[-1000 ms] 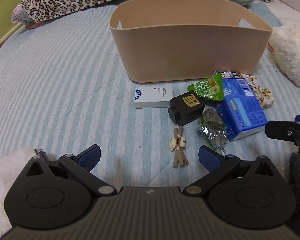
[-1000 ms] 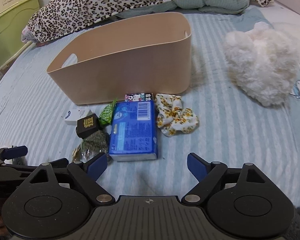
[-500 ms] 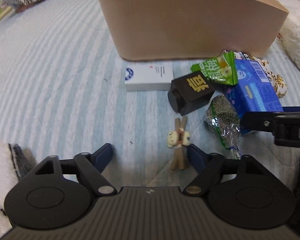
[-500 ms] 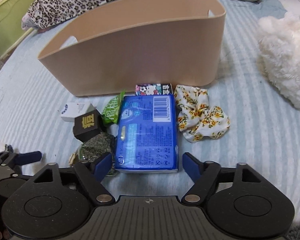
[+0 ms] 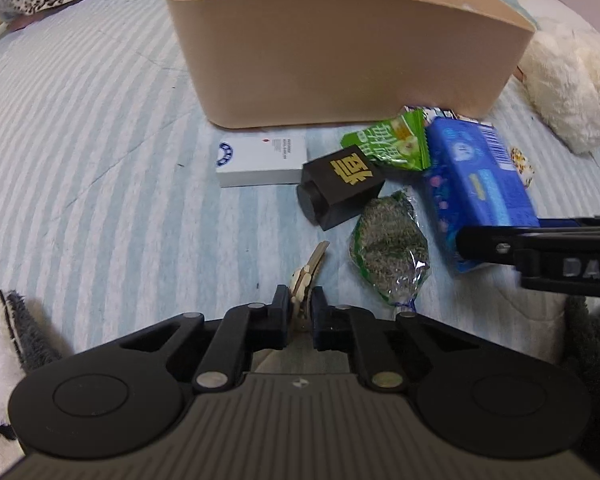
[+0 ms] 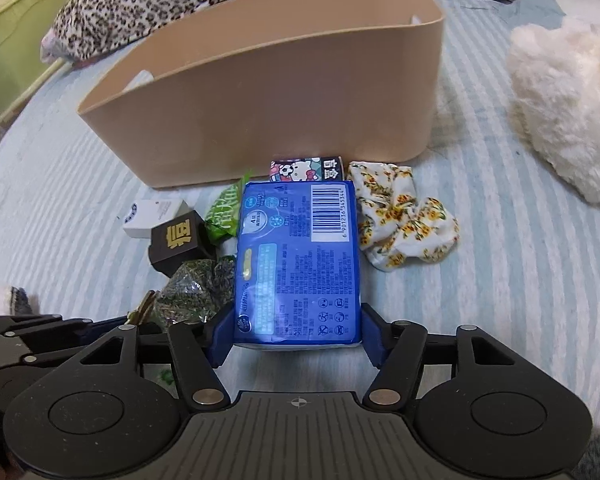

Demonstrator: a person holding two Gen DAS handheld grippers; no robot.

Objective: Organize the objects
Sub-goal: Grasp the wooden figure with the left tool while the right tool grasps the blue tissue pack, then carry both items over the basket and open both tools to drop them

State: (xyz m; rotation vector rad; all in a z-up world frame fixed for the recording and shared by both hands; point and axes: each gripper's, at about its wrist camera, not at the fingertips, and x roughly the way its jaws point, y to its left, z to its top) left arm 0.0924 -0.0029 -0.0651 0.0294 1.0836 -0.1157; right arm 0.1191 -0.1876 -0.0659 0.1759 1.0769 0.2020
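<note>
one glossy blue tissue pack, barcode up.

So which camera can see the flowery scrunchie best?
The right wrist view. There the flowery scrunchie lies in full sight on the bedspread, right of the blue pack. In the left wrist view only a small bit peeks out behind the pack.

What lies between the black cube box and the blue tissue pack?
Between the black cube box and the blue tissue pack lie the green snack packet and the dried-herb bag, clearest in the left wrist view.
</note>
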